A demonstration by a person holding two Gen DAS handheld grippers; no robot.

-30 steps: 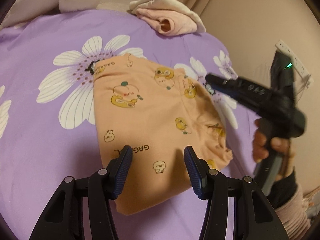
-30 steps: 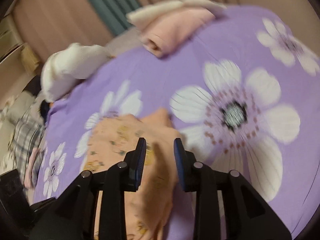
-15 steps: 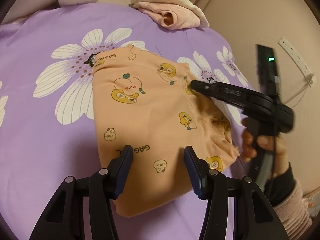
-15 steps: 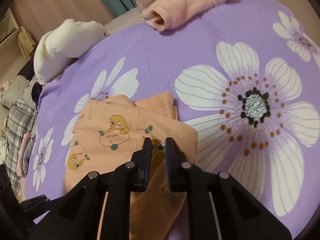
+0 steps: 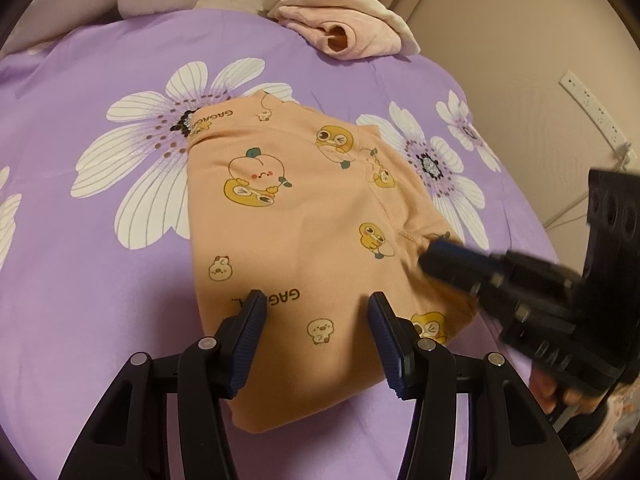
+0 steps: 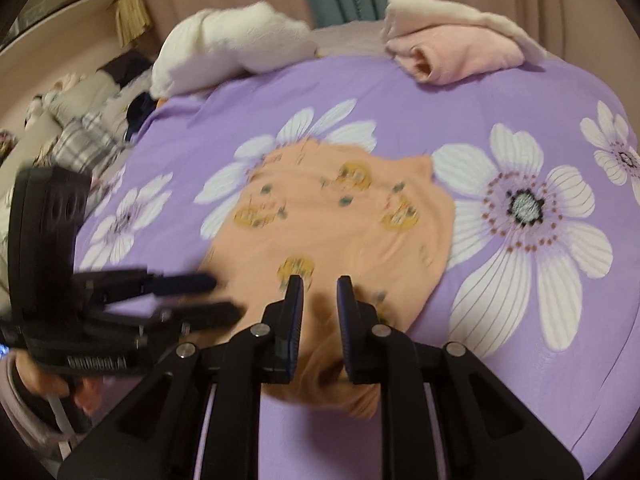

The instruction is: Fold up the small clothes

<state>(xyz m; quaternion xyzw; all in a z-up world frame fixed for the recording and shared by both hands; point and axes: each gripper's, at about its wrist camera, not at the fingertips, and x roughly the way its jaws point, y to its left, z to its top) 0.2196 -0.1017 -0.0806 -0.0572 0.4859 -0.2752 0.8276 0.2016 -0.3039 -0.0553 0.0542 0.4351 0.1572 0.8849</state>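
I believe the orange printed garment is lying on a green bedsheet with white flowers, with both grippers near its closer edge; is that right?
Not quite: the bedsheet is purple, not green, as the left wrist view shows. The rest holds: the orange printed garment lies on it among white flowers, with the left gripper and right gripper near its closer edge.

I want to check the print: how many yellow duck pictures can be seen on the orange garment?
5 on the orange garment in the left wrist view: one under the peach, one top centre, one by the seam, one mid-right, one at the near right edge. Folded layers may hide more.
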